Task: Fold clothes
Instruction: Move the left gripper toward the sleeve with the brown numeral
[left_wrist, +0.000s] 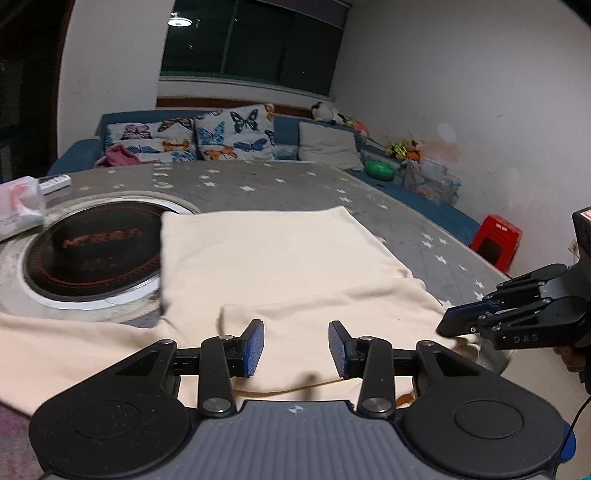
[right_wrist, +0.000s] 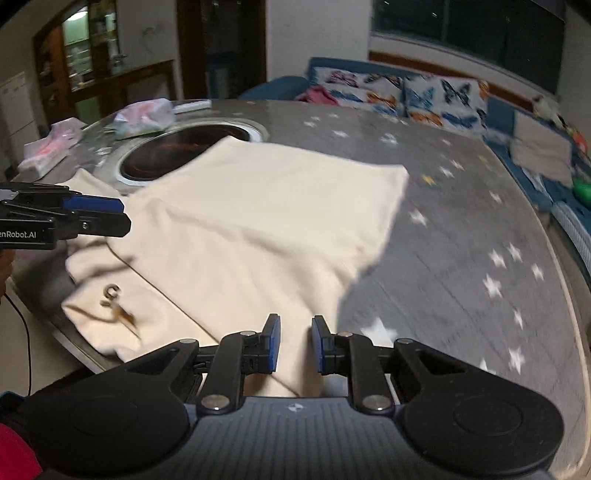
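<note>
Star-patterned grey surface (left_wrist: 280, 181) is carrying a cream garment (left_wrist: 266, 254), partly folded, with the left tool (left_wrist: 296, 347) hovering over its near edge, fingers apart. Seen from the right wrist, the right tool (right_wrist: 295, 343) is also gaping, over the garment's near corner.

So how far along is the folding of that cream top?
Partly done, it seems. The cream garment lies on the table with a layer already turned over its near part, so at least one fold looks made. Nothing is in hand: the left gripper and right gripper are both open over the cloth. A side piece sticks out, so folds remain.
</note>
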